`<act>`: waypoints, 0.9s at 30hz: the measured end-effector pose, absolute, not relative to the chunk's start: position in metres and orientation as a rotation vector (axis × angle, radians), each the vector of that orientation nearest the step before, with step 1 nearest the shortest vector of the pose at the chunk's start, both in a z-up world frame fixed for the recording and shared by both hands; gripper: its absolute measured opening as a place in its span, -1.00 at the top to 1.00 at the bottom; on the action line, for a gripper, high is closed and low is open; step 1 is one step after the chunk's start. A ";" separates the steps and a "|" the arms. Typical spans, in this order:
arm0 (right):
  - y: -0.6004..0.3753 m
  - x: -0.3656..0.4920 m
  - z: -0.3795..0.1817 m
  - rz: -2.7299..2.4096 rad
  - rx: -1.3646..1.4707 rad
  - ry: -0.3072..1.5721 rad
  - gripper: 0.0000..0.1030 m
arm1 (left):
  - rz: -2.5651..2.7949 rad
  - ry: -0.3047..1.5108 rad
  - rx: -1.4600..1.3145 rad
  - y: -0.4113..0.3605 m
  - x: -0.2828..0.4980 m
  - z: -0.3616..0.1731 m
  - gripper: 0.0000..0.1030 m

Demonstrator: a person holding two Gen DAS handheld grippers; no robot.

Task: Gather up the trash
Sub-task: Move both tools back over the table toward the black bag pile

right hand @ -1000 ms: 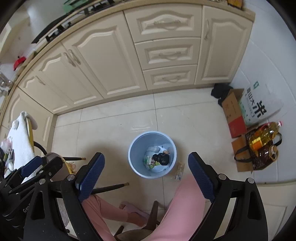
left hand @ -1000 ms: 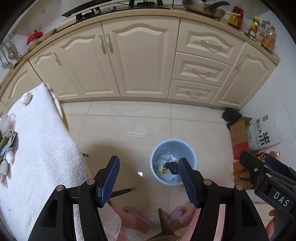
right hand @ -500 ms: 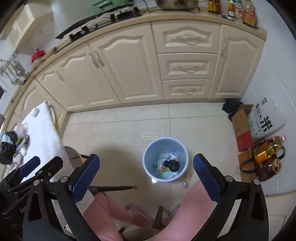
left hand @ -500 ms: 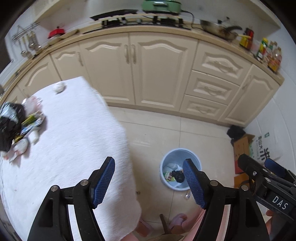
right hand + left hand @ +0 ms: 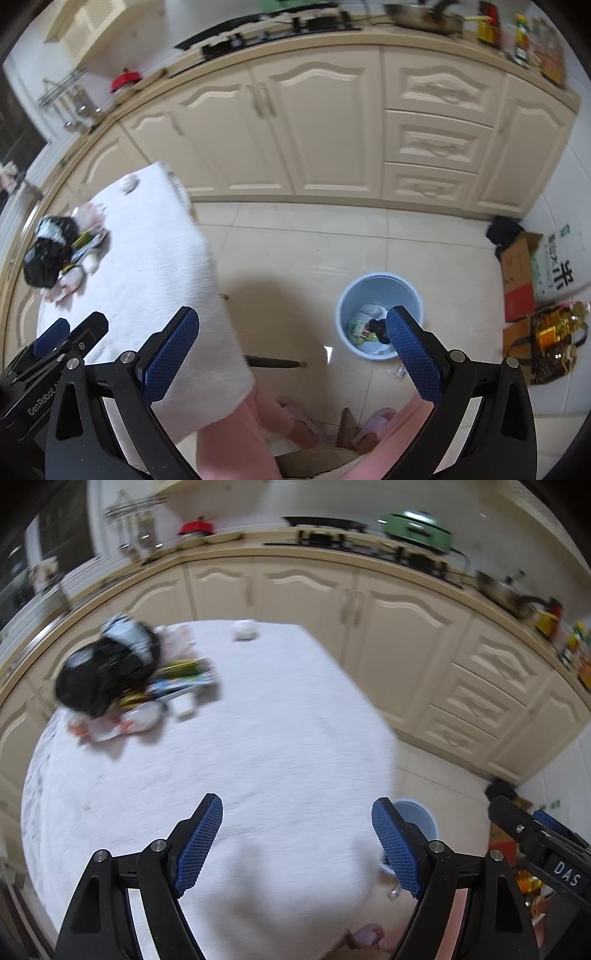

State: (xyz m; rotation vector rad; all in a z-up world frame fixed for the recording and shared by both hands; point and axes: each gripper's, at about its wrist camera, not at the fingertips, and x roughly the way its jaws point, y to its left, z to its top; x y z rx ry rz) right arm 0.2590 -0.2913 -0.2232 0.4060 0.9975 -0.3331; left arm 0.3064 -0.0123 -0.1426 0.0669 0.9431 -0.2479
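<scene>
Crumpled trash heaps on the nubbly white tablecloth; left claw and right claw gape wide, empty.

Bright even daylight, heavy motion blur in left view, soft floor shadows, fisheye bending, dark corners

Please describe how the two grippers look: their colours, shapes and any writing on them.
Both the left gripper and the right gripper have black angular frames with silver screws. Their fingers carry blue, finely gridded pads. White lettering reads "DAS" on the right one and "GenRobot" on the left.
</scene>
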 end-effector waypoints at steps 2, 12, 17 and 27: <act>-0.275 0.268 -0.223 -0.302 0.379 1.002 -0.99 | -0.216 0.948 0.042 0.003 0.306 -0.140 -0.54; -0.200 0.316 -0.227 -0.114 0.276 1.059 -0.99 | -0.085 0.990 -0.075 0.079 0.310 -0.130 -0.56; -0.163 0.342 -0.226 -0.044 0.223 1.068 -0.99 | -0.028 1.021 -0.151 0.116 0.327 -0.131 -0.56; -0.101 0.408 -0.233 0.056 0.151 1.086 -0.99 | 0.043 1.036 -0.279 0.176 0.365 -0.141 -0.56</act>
